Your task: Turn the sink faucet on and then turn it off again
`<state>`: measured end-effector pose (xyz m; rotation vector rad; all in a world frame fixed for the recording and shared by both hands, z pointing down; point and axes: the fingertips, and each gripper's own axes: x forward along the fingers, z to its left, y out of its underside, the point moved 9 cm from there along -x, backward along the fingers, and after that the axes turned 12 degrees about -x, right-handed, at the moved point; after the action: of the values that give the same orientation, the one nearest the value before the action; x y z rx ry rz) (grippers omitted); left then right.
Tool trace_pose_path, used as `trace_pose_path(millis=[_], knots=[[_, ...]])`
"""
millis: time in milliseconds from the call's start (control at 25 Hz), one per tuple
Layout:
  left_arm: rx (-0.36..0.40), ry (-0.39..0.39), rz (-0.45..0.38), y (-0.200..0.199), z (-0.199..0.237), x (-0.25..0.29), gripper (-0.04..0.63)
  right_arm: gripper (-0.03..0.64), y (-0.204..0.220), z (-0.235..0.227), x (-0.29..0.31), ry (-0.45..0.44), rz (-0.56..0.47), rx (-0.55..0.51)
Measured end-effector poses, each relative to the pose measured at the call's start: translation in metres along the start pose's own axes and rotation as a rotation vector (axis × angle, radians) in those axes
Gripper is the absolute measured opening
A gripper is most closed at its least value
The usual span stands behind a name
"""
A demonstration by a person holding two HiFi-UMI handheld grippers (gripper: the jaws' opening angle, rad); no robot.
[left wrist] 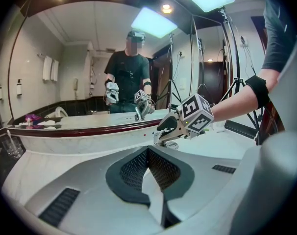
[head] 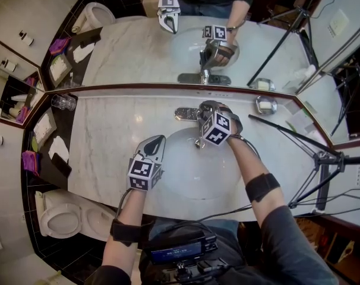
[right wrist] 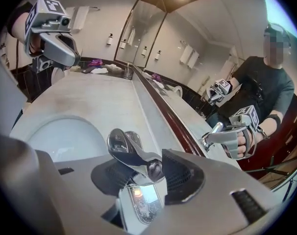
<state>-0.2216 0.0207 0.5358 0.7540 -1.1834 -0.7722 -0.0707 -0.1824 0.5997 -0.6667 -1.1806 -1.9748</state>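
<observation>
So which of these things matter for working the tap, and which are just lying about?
In the job: faucet, its handle between the right gripper's closing jaws; sink basin beneath.

Just lying about: left gripper, shut and idle; drinking glass; metal dish; tripod; toilet.

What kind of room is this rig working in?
A bathroom, probably a hotel's: a marble vanity top with an inset sink basin and a chrome faucet, a wide wall mirror behind it, and a toilet beside the counter.
</observation>
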Motion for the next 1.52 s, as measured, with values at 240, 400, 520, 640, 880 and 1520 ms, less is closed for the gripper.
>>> trace_pose_path(millis=[240,400,520,640,880,1520], knots=[[-0.001,-0.003,-0.007,-0.003,0.000,-0.003,-0.003,0.197,0.002,-0.001,0.002,-0.036,-0.002,0.023],[-0.009,-0.006,-0.007,-0.002,0.002,-0.006,-0.003,0.198,0.002,0.000,0.001,-0.035,0.012,0.025],[-0.017,-0.014,-0.004,-0.001,0.003,-0.007,-0.003,0.199,0.000,0.000,0.000,-0.031,0.037,0.003],[-0.013,-0.016,-0.020,-0.004,0.003,-0.008,-0.003,0.202,0.001,0.003,-0.001,-0.030,0.085,-0.046],[-0.037,-0.011,-0.038,-0.007,0.002,-0.011,-0.003,0.202,-0.001,0.018,-0.014,-0.058,0.113,-0.086],[-0.091,0.010,-0.099,-0.017,0.002,-0.032,-0.003,0.048,0.019,0.027,-0.129,0.160,-0.092,0.362]])
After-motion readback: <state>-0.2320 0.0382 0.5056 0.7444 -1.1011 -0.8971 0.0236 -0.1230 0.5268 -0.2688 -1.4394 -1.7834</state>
